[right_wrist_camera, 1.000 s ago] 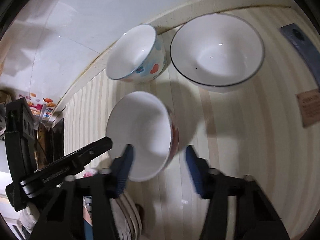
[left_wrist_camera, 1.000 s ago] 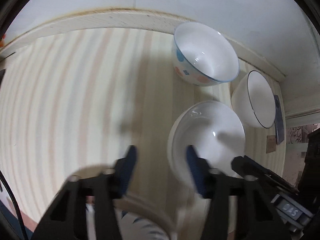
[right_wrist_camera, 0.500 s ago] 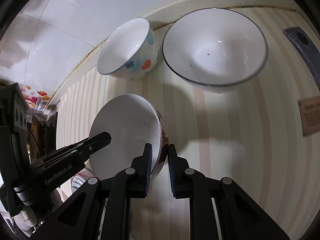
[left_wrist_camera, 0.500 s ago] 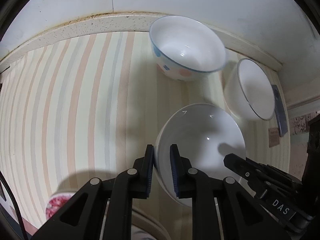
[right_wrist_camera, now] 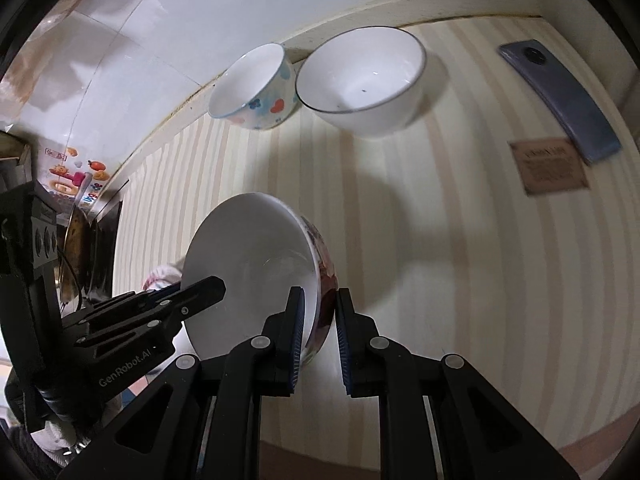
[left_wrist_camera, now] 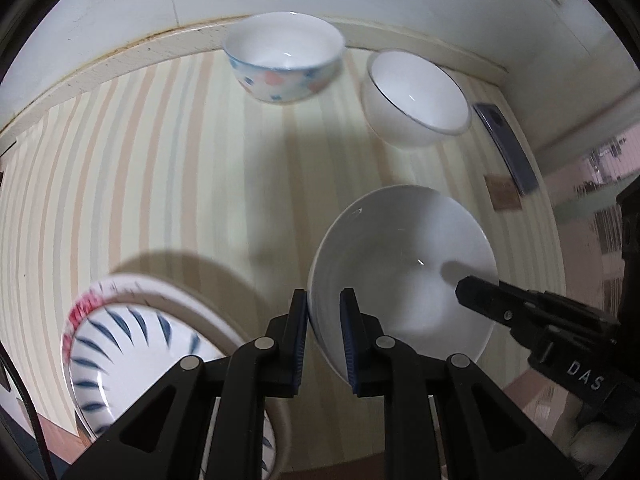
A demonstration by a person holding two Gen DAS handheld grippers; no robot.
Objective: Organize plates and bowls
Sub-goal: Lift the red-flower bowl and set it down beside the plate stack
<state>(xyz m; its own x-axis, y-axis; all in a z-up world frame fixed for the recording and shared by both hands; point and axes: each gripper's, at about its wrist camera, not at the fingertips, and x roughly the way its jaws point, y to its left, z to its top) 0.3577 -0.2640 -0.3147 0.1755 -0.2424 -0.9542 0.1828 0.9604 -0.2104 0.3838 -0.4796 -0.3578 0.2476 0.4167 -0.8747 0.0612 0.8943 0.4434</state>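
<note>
Both pairs of fingers clamped on opposite rims of one white bowl [left_wrist_camera: 404, 276]: left gripper [left_wrist_camera: 324, 336], right gripper [right_wrist_camera: 318, 334]. Carrying step, above the striped table [left_wrist_camera: 160, 168]. Next, probably: lowering level onto the blue-patterned plate [left_wrist_camera: 120, 344].

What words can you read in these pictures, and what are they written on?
"DAS": white letters on the black right gripper.
"GenRobot.AI": on the black left gripper.
Brown paper card on the striped tabletop: print too blurred.
Colourful cartoon sticker: writing too small.
</note>
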